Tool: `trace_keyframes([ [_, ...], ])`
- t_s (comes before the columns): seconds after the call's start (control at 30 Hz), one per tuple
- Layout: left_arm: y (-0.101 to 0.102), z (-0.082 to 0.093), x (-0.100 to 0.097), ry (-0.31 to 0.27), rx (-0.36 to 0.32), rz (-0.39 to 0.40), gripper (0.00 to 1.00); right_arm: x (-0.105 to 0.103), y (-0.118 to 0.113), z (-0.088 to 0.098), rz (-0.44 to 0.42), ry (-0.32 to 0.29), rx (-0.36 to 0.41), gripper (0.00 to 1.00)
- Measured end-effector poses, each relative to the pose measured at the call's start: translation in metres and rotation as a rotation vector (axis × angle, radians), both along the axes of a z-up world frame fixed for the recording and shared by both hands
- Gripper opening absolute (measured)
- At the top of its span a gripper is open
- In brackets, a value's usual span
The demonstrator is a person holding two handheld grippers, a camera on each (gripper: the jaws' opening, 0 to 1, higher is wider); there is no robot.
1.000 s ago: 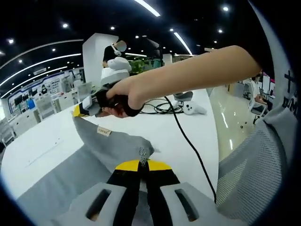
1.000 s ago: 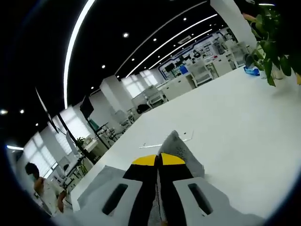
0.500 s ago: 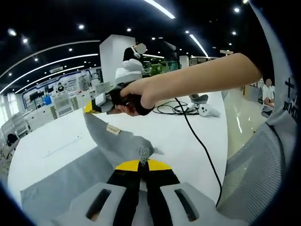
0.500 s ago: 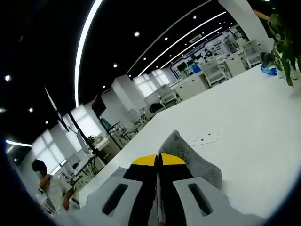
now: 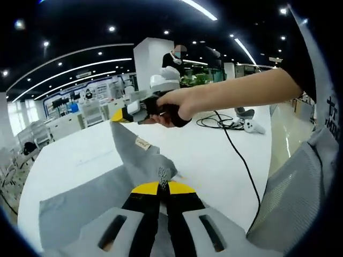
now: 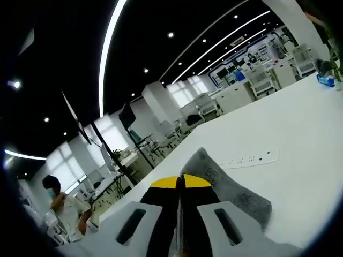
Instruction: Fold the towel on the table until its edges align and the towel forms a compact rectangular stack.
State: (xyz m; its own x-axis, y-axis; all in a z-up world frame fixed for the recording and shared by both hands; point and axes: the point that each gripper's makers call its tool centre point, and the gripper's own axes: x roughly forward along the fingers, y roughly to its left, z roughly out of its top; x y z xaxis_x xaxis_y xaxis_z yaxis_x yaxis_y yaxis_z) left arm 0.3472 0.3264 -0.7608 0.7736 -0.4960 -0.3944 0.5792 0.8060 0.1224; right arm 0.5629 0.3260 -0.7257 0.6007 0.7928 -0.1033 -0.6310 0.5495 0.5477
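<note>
We hold a grey towel (image 5: 96, 201) lifted above the white table (image 5: 203, 160), one corner pinched in each claw. The left gripper (image 5: 162, 186) has its jaws closed on a small tuft of cloth, and the right gripper (image 6: 180, 181) is likewise clamped on its corner. In the left gripper view, the right one (image 5: 124, 113) stretches the fabric taut. We judge either thin pinch may slip, dropping a corner and skewing the fold's edges.
</note>
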Motion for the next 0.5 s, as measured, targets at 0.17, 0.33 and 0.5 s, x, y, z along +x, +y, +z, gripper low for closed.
trace_keyframes([
  [0.17, 0.019, 0.002, -0.004, -0.004, -0.001, 0.045, 0.04, -0.002, 0.019, 0.007, 0.027, -0.006, 0.02, 0.0],
  [0.33, 0.038, 0.005, -0.008, -0.016, -0.003, 0.094, 0.04, -0.009, 0.042, 0.016, 0.066, -0.018, 0.03, 0.0],
  [0.5, 0.061, 0.008, -0.011, -0.03, -0.007, 0.163, 0.04, -0.013, 0.063, 0.019, 0.096, -0.025, 0.026, 0.0],
])
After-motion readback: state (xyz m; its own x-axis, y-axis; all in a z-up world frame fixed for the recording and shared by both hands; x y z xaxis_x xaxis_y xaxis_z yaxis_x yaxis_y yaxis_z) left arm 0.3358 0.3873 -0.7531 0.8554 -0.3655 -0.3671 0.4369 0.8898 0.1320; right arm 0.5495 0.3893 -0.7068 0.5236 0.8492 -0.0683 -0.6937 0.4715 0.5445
